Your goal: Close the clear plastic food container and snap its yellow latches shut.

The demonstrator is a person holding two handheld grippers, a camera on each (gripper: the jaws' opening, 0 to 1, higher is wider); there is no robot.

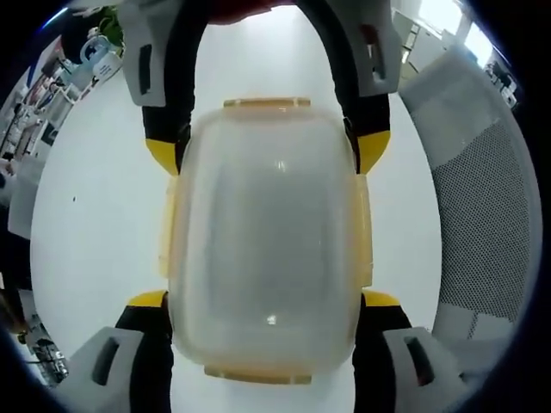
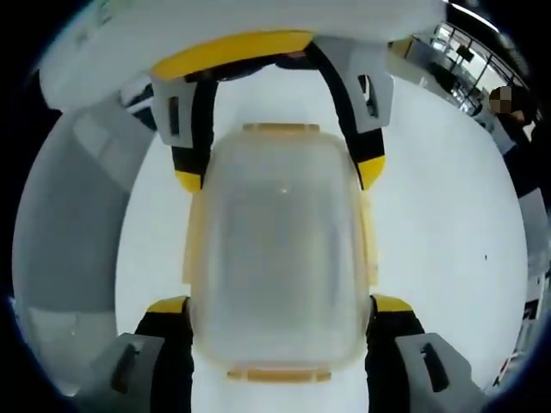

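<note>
The clear container (image 1: pixel 265 241) sits on the white surface (image 1: pixel 95 224) with its lid (image 1: pixel 267 172) in place on top, and it lies directly between your two grippers. In the left gripper view, your left gripper (image 1: pixel 265 301) rises from the bottom with its jaws spread wide, one yellow-tipped finger at each near corner of the container, just beside the walls; whether the tips actually touch the plastic cannot be told. Your right gripper (image 1: pixel 267 151) comes in from the top of that view in the same posture, jaws wide apart, yellow tips flanking the far corners. In the right gripper view the arrangement mirrors: your right gripper (image 2: pixel 280 303) straddles the near end and your left gripper (image 2: pixel 280 172) straddles the far end. Neither gripper has hold of anything. Four yellow latches are visible: one on the far short end (image 1: pixel 267 103), one on the near short end (image 1: pixel 256 375), and one along each long side (image 1: pixel 165 228) (image 1: pixel 365 228). The end latches appear to stand out from the lid edge; whether the side latches are snapped down cannot be told. A grey mesh chair (image 1: pixel 482 215) stands beside the surface on the right of the left gripper view.
</note>
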